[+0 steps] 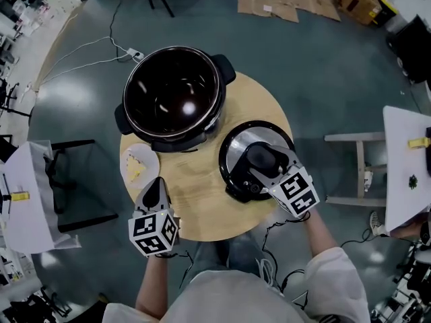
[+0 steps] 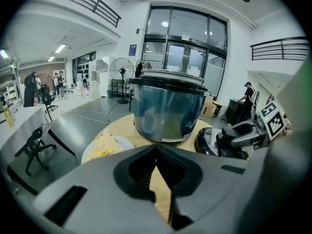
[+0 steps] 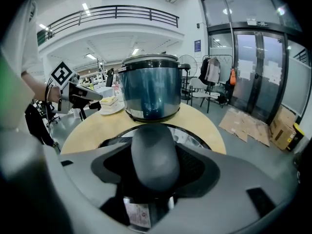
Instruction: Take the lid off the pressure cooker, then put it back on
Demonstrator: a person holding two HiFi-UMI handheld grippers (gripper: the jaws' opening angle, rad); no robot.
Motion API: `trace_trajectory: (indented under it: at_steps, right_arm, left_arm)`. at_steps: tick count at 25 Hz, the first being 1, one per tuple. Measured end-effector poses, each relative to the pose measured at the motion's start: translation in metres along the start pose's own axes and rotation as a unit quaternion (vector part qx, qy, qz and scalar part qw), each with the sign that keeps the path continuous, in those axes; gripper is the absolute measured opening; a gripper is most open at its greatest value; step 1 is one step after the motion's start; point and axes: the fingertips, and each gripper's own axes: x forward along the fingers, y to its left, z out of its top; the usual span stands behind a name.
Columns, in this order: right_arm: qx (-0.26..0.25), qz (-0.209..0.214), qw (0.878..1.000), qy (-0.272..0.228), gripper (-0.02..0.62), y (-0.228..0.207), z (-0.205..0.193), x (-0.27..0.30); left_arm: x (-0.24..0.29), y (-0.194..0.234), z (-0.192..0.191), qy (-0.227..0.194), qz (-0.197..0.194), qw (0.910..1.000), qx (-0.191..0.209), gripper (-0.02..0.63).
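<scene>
Pressure cooker [image 1: 174, 98] on table [image 1: 202, 210], far left; lid [image 1: 236, 150] on table, right of it; plate [image 1: 145, 153] before cooker.

Round pale wooden table [image 1: 202, 204] at frame centre carries a black open pressure cooker [image 1: 174, 96] upper left, its black-and-steel lid [image 1: 236, 155] right, and a white food plate [image 1: 149, 160] left.

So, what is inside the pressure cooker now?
The pressure cooker is open: only a dark, shiny inner wall with light reflections shows, no contents. Both gripper views show just its outside, hiding the interior.

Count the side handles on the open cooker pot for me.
2. The far-right handle juts from the cooker pot; the near-left handle sits beside the plate. None looks hidden.
</scene>
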Motion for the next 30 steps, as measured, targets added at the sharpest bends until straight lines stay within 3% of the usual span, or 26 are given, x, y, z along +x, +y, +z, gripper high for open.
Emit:
trace_trajectory:
  at_steps: [30]
  right_arm:
    - [0.025,-0.006,1.000,0.009,0.281,-0.007,0.008,-0.016]
  left_arm:
    - [-0.022,0.035,0.012,-0.018,0.034,0.9976,-0.057,-0.006]
